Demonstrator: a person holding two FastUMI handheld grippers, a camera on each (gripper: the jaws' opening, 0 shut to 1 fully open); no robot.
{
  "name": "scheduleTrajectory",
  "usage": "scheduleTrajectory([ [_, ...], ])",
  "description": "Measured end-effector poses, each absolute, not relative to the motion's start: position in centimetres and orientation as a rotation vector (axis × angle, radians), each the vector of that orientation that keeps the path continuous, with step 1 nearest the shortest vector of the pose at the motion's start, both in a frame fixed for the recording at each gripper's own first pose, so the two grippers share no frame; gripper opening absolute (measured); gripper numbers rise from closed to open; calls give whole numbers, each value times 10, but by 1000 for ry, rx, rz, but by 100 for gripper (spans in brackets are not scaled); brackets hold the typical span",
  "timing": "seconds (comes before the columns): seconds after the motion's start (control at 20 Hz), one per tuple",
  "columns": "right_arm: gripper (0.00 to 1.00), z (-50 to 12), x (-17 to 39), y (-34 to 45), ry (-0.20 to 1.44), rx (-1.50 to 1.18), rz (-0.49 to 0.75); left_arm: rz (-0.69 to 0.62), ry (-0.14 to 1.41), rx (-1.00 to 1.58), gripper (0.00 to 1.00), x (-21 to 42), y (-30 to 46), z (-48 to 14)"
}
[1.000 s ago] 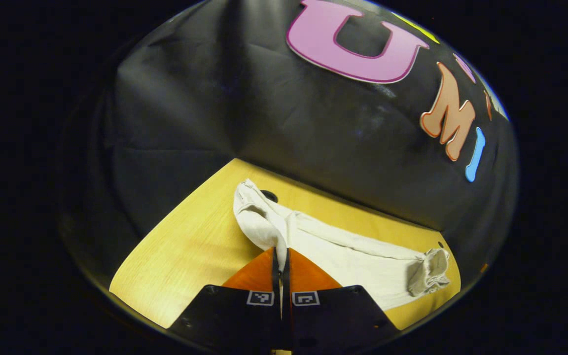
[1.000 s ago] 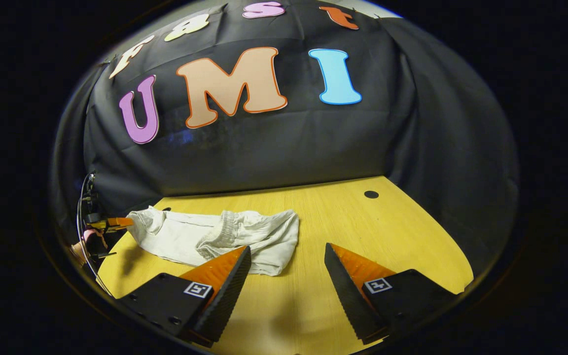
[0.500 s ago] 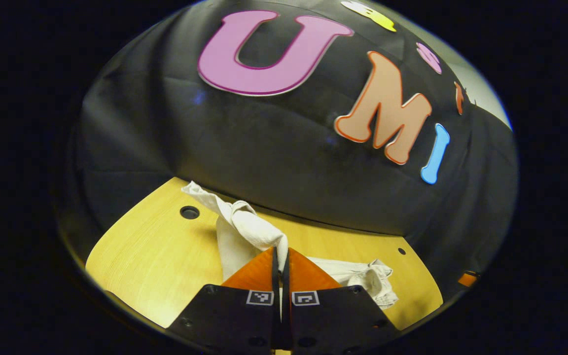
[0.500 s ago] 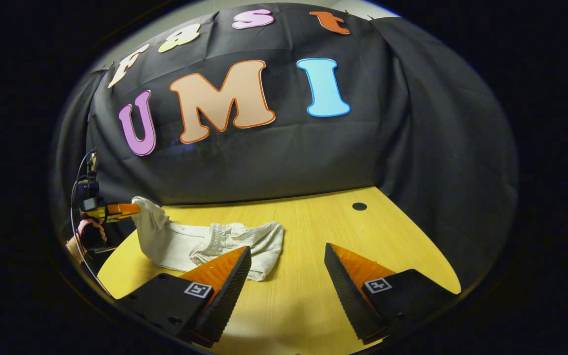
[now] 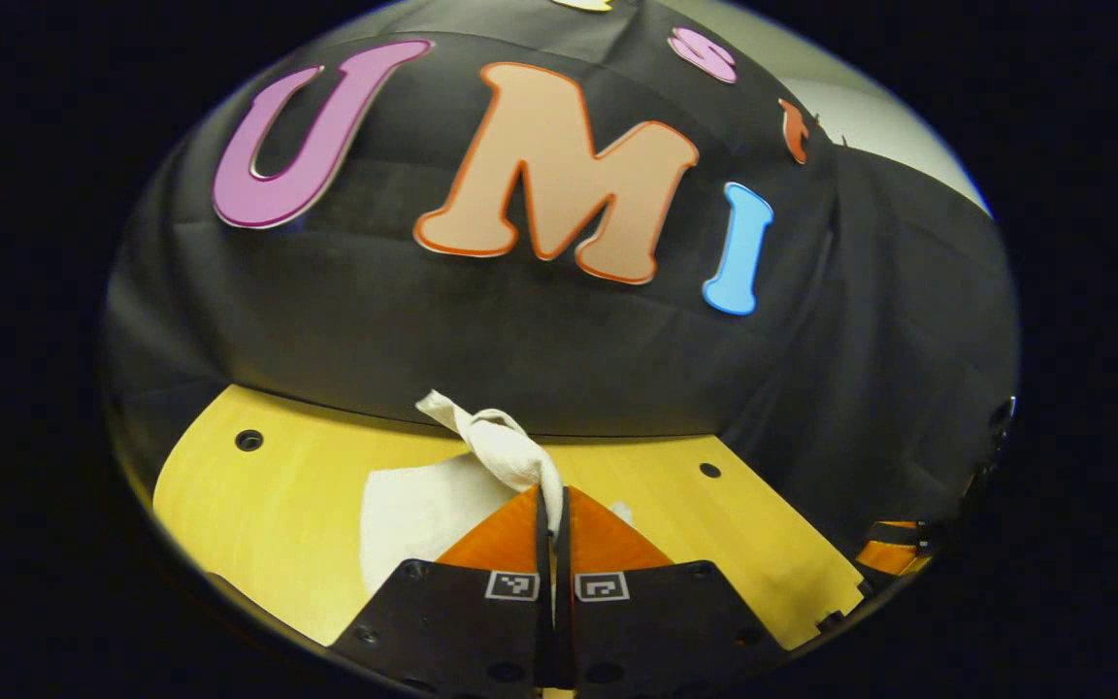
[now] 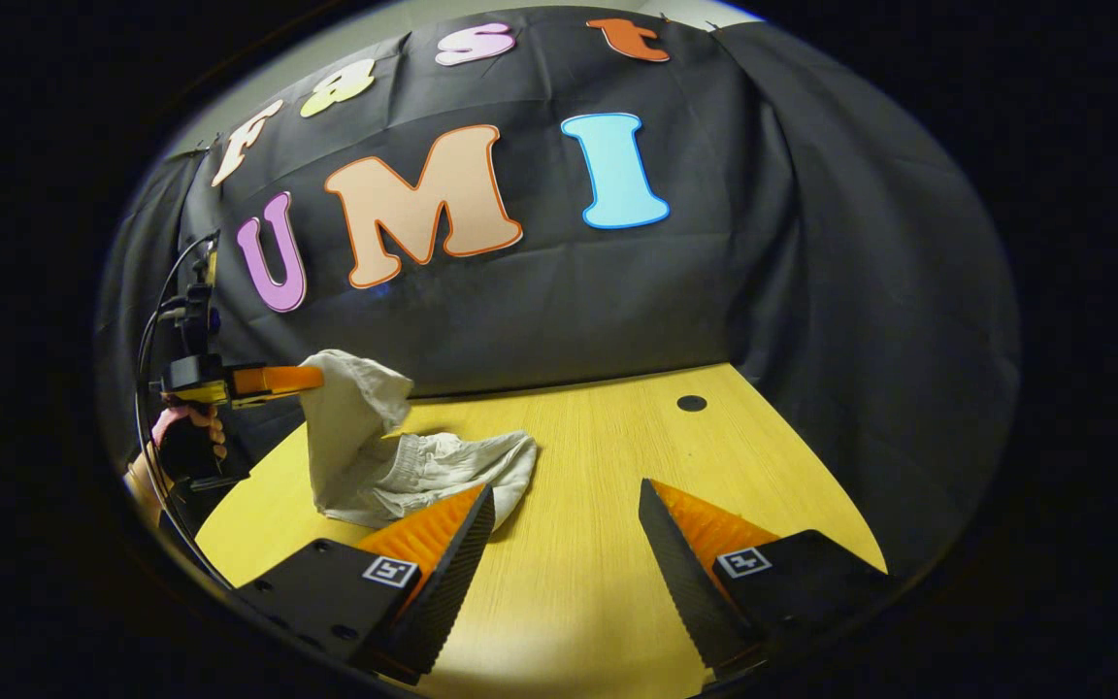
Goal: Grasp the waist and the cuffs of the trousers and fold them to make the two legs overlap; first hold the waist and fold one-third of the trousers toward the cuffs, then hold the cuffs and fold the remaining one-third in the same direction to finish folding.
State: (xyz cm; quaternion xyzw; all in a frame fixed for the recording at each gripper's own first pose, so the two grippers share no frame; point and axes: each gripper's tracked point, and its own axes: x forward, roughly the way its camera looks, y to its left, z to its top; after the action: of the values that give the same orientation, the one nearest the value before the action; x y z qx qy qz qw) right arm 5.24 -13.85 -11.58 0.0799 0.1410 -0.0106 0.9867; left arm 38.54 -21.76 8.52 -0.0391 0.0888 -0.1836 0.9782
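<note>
My left tongs, clamped on the cuffs, have lifted that end of the trousers off the bench toward the waist; right tongs hang wide apart, holding nothing.

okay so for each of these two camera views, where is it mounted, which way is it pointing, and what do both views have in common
Left gripper view: rides the left gripper, facing the booth wall over the table; its fingers are shut on the lifted trousers.
Right gripper view: rides the right gripper, open above the table; the person's hand holds the left gripper at far left.
Shared: trousers, table, wall.
</note>
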Motion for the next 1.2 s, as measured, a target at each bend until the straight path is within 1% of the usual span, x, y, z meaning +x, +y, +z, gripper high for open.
scheduleTrajectory([
  [0.15, 96, -112, 53, -140, 279, 162, -5, -391, 216, -22, 0, 383, -261, 58],
  [0.4, 96, -119, 51, -135, 296, 168, 23, -415, 277, 55, 0, 371, -309, 2],
  [0.55, 96, -118, 50, -130, 298, 179, 39, -428, 322, 127, 7, 365, -323, -26],
  [0.65, 96, -117, 49, -130, 300, 187, 40, -451, 340, 116, 18, 357, -328, -37],
  [0.75, 96, -116, 48, -128, 299, 196, 41, -463, 358, 75, 49, 353, -333, -42],
  [0.9, 96, -114, 46, -123, 295, 202, 41, -419, 361, 54, 95, 349, -318, -41],
  [1.05, 96, -109, 48, -110, 284, 210, 52, -392, 307, 55, 96, 340, -294, -15],
  [1.2, 96, -104, 53, -95, 264, 205, 60, -353, 295, 59, 95, 329, -263, 0],
])
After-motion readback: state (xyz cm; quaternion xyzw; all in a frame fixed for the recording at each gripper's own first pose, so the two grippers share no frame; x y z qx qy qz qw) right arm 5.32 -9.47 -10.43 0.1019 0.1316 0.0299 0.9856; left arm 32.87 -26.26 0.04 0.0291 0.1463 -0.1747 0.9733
